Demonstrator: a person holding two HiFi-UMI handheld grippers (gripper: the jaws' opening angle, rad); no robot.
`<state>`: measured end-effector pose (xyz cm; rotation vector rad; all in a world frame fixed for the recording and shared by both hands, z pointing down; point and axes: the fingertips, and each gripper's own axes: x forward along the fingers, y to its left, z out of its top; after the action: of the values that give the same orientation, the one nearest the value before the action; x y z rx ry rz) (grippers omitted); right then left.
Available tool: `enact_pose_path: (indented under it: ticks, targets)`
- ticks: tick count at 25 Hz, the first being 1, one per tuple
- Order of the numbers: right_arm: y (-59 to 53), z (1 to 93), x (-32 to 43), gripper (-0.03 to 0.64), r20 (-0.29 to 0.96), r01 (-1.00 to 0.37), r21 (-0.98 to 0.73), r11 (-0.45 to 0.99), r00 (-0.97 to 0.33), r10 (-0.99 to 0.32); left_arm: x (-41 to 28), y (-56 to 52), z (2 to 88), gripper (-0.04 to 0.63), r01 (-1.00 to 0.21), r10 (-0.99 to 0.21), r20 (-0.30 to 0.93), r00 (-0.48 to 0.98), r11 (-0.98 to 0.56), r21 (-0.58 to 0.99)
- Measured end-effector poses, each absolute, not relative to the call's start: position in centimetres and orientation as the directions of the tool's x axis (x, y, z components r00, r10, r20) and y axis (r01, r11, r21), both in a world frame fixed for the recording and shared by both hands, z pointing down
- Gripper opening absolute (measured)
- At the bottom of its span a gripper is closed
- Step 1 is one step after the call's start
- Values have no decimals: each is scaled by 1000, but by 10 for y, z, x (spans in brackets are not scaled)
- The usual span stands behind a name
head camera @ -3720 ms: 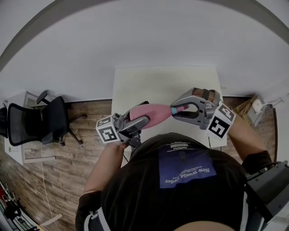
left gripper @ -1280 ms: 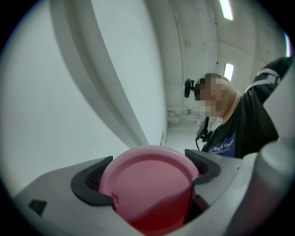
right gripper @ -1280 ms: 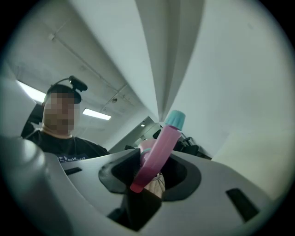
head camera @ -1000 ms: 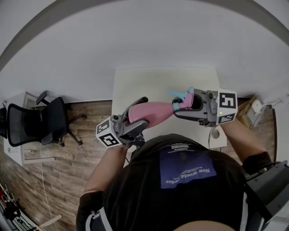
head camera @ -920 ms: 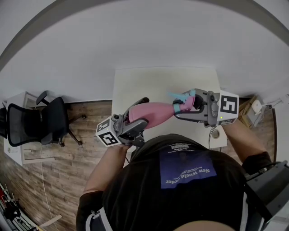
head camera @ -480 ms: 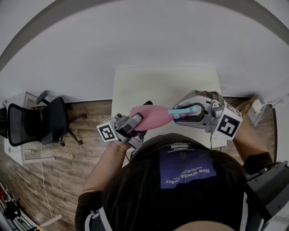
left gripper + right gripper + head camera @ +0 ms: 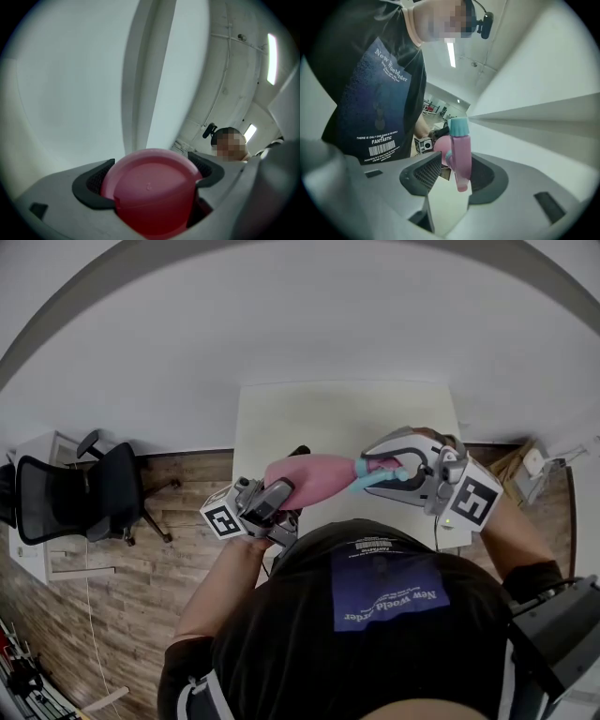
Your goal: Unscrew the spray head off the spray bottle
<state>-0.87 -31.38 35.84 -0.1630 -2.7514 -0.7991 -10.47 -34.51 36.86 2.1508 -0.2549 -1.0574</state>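
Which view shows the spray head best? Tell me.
The right gripper view: the spray head stands close between the jaws of the right tool. The head view shows it small; the left gripper view shows only the base of the spray bottle.

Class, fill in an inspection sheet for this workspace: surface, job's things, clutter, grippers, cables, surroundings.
Surface: white table, bare where visible.
Job's things: pink spray bottle held above the table, spray head on its neck.
Clutter: nothing seen.
Grippers: left gripper clamps the bottle's base; right gripper grips the spray head.
Cables: thin lead hangs below the right gripper.
Surroundings: black office chair, wood floor, white wall.
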Motion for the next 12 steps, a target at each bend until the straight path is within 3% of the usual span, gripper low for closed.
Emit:
enact_pose_path:
  ticks: [4,8,10,12]
  targets:
    - [-323,361,0,189,263,114,365,924,-965,15,-118,-345,367,491,62,-466,-606,645,-758,649]
    - [-340,351,17,212,125,52,93,994,-991,40,-131,-342,363,489,-31,-469,-602,646,-805,593]
    - [-358,351,35,212,46,65,-121,990,-996,71,-130,-342,359,489,-87,-465,-595,656,-829,552]
    - [-376,359,48,229,-34,89,-446,890,-996,83,-129,-338,355,491,-138,-454,-583,674,-853,504]
